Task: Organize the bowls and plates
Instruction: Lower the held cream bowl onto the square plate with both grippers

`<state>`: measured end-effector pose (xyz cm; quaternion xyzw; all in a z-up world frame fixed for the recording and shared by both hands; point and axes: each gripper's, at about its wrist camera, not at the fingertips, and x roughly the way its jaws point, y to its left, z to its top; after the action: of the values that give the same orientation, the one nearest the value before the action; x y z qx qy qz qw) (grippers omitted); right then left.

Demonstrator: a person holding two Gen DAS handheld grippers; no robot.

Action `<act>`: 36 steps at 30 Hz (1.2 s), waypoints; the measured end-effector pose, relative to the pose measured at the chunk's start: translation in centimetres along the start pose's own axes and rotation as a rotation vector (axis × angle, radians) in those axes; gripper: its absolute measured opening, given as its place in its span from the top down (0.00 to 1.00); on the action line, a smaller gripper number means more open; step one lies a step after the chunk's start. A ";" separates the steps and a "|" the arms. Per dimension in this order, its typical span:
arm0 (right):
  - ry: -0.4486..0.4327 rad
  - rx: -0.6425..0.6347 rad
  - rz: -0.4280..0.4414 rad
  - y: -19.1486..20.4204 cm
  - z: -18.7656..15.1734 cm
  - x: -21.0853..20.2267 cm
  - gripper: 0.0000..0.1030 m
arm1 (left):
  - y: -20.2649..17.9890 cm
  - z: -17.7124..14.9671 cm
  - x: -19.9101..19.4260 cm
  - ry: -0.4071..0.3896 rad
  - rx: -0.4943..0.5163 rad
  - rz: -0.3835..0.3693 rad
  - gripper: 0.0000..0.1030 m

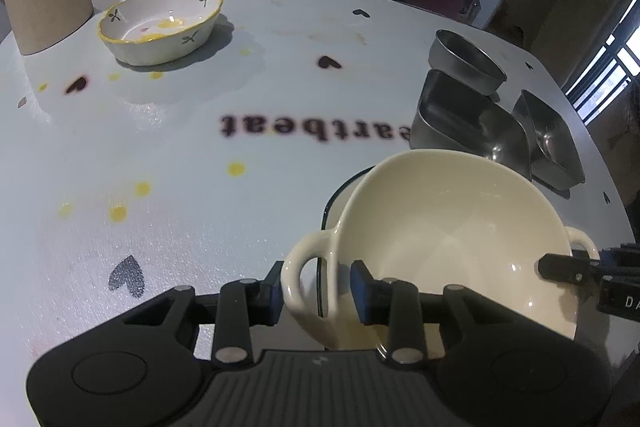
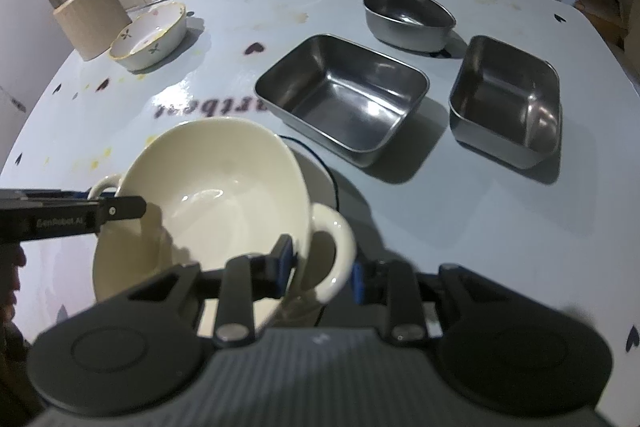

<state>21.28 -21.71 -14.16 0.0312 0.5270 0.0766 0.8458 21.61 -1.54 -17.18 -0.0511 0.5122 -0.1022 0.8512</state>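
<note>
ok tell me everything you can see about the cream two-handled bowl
The cream two-handled ceramic-looking bowl is glossy, deep, round and empty, with a loop handle on each side. It sits tilted over a white plate with a thin dark rim on the pale heart-printed table; whether it touches the plate is unclear. The left gripper has its jaws either side of one handle, the right gripper likewise on the other; whether the pads press is not clear.

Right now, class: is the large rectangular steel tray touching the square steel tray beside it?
Apart. In the right wrist view, a strip of bare tablecloth shows between the rectangular tray and the square tray.
</note>
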 end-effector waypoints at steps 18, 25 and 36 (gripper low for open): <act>0.023 -0.087 -0.083 0.8 0.2 1.0 0.59 | -0.2 0.0 -0.2 0.000 0.019 -0.020 0.64; 0.025 -0.114 -0.118 1.0 0.2 1.4 0.59 | -0.2 0.0 -0.2 0.003 0.027 -0.018 0.63; 0.029 -0.044 -0.089 0.2 0.1 1.3 0.54 | -0.4 0.0 -0.5 0.006 0.037 -0.007 0.61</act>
<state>21.96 -21.32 -15.25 -0.0121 0.5381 0.0510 0.8413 21.36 -1.83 -16.68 -0.0370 0.5127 -0.1149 0.8501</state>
